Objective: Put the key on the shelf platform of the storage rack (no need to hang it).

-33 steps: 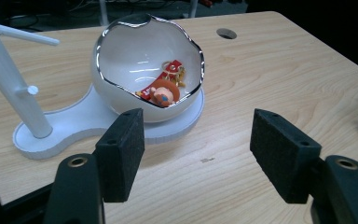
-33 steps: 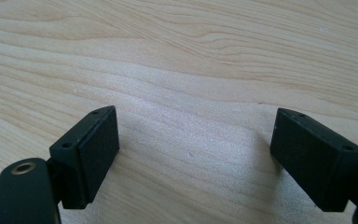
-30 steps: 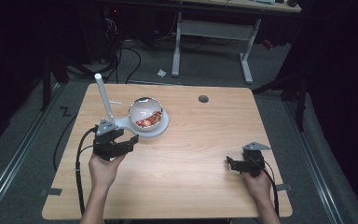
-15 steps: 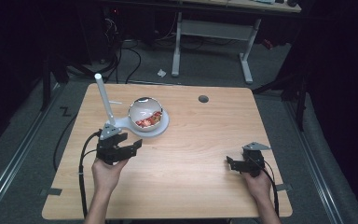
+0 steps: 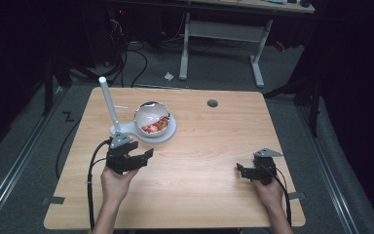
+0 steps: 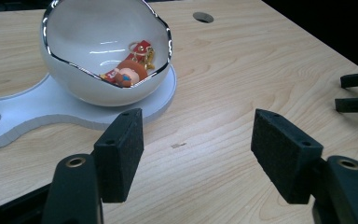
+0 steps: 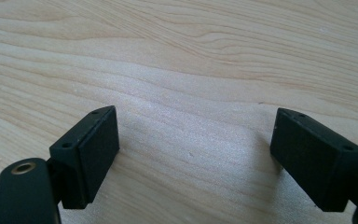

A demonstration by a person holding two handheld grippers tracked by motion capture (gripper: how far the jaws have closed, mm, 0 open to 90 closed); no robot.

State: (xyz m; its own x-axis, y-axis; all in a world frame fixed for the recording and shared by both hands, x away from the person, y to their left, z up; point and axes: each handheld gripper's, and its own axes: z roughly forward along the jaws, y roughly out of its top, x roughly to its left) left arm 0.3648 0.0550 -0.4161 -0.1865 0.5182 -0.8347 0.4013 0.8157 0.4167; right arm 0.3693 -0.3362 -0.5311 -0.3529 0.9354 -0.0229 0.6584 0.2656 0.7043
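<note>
Both tongs agape, left tongs [image 6: 196, 161] near bowl [image 6: 93, 56] base.

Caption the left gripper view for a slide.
Open left gripper faces a white egg-shaped bowl holding a small keychain charm.

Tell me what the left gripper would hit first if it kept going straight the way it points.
Probably the flat white base under the white bowl; the left gripper, jaws open and empty, faces it across bare table, though depth is uncertain.
</note>
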